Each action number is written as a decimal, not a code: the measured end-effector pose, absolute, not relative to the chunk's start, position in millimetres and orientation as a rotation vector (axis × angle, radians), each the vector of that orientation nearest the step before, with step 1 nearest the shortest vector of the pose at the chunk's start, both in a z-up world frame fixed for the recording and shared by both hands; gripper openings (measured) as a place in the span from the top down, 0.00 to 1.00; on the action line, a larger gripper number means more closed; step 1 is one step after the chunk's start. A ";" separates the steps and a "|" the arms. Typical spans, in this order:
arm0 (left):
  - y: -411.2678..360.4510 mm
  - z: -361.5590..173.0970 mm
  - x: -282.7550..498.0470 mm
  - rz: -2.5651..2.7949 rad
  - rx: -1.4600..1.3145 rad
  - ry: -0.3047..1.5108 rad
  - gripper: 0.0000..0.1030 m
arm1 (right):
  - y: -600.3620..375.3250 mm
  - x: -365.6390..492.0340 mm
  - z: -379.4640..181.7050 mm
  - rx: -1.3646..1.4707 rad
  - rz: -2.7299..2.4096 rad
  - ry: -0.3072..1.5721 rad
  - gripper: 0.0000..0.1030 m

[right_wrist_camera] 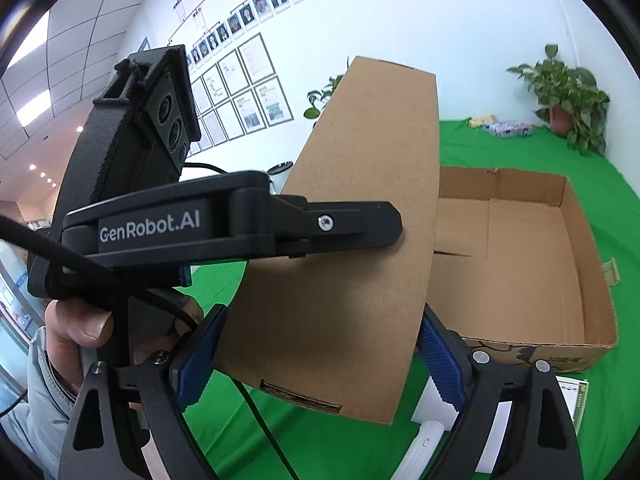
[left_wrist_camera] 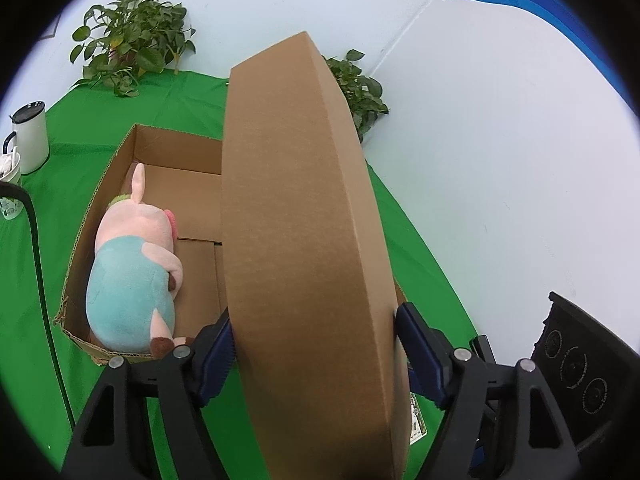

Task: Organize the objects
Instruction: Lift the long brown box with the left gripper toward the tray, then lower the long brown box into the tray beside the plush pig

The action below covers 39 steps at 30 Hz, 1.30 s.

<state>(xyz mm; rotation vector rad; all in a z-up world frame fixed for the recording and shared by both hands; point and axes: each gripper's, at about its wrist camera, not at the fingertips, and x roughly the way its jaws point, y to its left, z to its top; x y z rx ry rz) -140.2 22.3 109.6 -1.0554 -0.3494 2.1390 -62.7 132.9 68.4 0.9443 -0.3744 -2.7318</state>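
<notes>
Closed carton (left_wrist_camera: 304, 208) clamped between both grippers' jaws.

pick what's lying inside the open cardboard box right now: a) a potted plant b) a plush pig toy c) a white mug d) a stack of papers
b: in the left wrist view the plush pig toy lies along the left wall of the open cardboard box, while the mug and potted plant stand outside it on the green cloth.

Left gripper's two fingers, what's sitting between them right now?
The cardboard lid, held on edge between the left gripper fingers, beside the plush pig; shown in the left wrist view.
</notes>
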 end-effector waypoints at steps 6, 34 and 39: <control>18.6 112.1 -163.5 2.161 -1.087 -0.355 0.32 | 136.1 -92.2 67.6 1.010 -2.666 -0.425 0.15; 31.7 42.0 -219.5 2.093 -1.314 -0.425 0.32 | 176.6 -173.3 -0.6 1.256 -2.514 -0.616 0.15; 29.2 45.9 -228.6 2.091 -1.318 -0.417 0.31 | 170.1 -164.9 1.5 1.252 -2.509 -0.607 0.15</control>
